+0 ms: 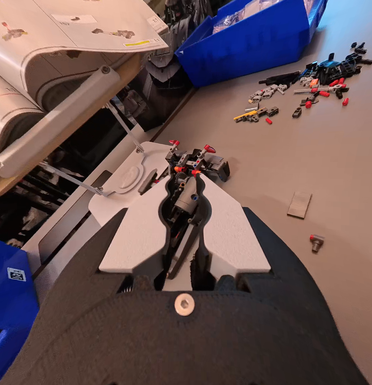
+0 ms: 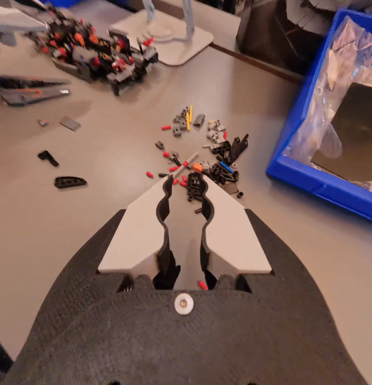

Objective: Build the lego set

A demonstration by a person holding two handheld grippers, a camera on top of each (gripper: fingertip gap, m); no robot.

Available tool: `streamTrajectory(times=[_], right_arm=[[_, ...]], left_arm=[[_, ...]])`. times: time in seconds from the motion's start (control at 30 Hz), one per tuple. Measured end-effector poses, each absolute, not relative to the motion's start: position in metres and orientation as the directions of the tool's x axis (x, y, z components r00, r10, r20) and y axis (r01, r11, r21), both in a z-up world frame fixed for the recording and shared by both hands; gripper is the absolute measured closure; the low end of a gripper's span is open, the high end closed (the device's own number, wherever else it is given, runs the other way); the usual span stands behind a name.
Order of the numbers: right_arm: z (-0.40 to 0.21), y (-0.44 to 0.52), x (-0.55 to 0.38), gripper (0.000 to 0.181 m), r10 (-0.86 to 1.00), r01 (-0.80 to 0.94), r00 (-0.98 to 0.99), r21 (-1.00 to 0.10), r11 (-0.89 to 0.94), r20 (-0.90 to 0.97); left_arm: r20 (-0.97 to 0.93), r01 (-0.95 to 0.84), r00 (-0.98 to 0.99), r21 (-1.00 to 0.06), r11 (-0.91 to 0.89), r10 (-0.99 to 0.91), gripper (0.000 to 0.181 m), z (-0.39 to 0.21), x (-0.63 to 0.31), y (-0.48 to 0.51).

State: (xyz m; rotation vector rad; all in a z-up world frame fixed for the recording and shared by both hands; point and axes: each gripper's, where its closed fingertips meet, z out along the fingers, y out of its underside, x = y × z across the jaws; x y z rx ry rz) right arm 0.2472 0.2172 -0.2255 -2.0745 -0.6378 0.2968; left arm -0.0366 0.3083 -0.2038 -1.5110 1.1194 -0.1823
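the half-built black and grey lego model with red and orange studs rests on the grey tabletop, its near end clamped in the left gripper. the right gripper hangs parted and seemingly empty above the scattered loose lego pieces, beside the blue plastic bin.

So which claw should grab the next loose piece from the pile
The right claw. It is open and empty, pointing straight at the pile of loose pieces. The left claw is shut on the model.
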Motion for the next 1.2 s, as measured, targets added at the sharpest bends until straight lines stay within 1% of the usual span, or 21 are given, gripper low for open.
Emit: streamTrajectory(times=[0.1,0.17,0.23,0.3,0.4,0.47,0.53,0.6,0.7,0.73,0.87,0.9,0.93,0.97,1.07,1.2], right_arm=[[-0.242,0.231,0.256,0.161,0.556,0.394,0.828,-0.779,-0.488,0.07],[-0.251,0.24,0.263,0.163,0.56,0.437,0.822,-0.746,-0.502,0.104],[-0.252,0.252,0.266,0.163,0.563,0.436,0.82,-0.747,-0.503,0.1],[-0.252,0.264,0.263,0.161,0.566,0.429,0.819,-0.752,-0.501,0.091],[-0.259,0.278,0.251,0.159,0.609,0.506,0.779,-0.722,-0.472,0.148],[-0.268,0.289,0.246,0.148,0.619,0.557,0.762,-0.679,-0.478,0.189],[-0.273,0.301,0.245,0.145,0.614,0.594,0.753,-0.646,-0.48,0.237],[-0.275,0.309,0.237,0.14,0.63,0.613,0.738,-0.631,-0.475,0.243],[-0.285,0.312,0.239,0.143,0.643,0.661,0.716,-0.557,-0.503,0.27],[-0.289,0.311,0.239,0.145,0.648,0.659,0.719,-0.544,-0.519,0.253],[-0.295,0.304,0.232,0.142,0.646,0.585,0.753,-0.572,-0.574,0.122],[-0.295,0.3,0.227,0.138,0.667,0.575,0.742,-0.583,-0.574,0.076],[-0.293,0.294,0.22,0.143,0.693,0.57,0.72,-0.596,-0.565,0.032],[-0.289,0.291,0.218,0.141,0.696,0.559,0.718,-0.607,-0.565,0.013],[-0.279,0.294,0.234,0.142,0.643,0.521,0.764,-0.641,-0.563,0.056],[-0.282,0.285,0.253,0.146,0.615,0.518,0.786,-0.619,-0.59,0.071]], left_arm=[[-0.459,-0.542,0.491,-0.827,0.153,-0.74,0.163,-0.214,-0.03,0.304],[-0.495,-0.552,0.478,-0.812,0.19,-0.725,0.165,-0.212,-0.031,0.303],[-0.481,-0.543,0.487,-0.821,0.179,-0.729,0.165,-0.214,-0.033,0.305],[-0.463,-0.535,0.494,-0.829,0.163,-0.736,0.165,-0.217,-0.034,0.307],[-0.458,-0.531,0.501,-0.833,0.158,-0.734,0.166,-0.218,-0.034,0.31],[-0.451,-0.524,0.501,-0.837,0.156,-0.739,0.167,-0.218,-0.032,0.31],[-0.462,-0.534,0.496,-0.83,0.161,-0.735,0.167,-0.219,-0.032,0.311],[-0.459,-0.531,0.5,-0.832,0.158,-0.735,0.167,-0.219,-0.034,0.312],[-0.443,-0.515,0.512,-0.844,0.151,-0.736,0.167,-0.216,-0.036,0.312],[-0.439,-0.512,0.513,-0.846,0.148,-0.738,0.167,-0.216,-0.036,0.313],[-0.434,-0.515,0.5,-0.845,0.145,-0.749,0.167,-0.22,-0.034,0.312],[-0.435,-0.519,0.497,-0.843,0.145,-0.751,0.167,-0.22,-0.033,0.312],[-0.435,-0.519,0.494,-0.842,0.146,-0.753,0.167,-0.221,-0.032,0.311],[-0.434,-0.519,0.492,-0.842,0.146,-0.755,0.167,-0.221,-0.032,0.311],[-0.438,-0.523,0.488,-0.839,0.149,-0.755,0.168,-0.222,-0.031,0.31],[-0.435,-0.519,0.491,-0.842,0.148,-0.755,0.168,-0.221,-0.031,0.311]])
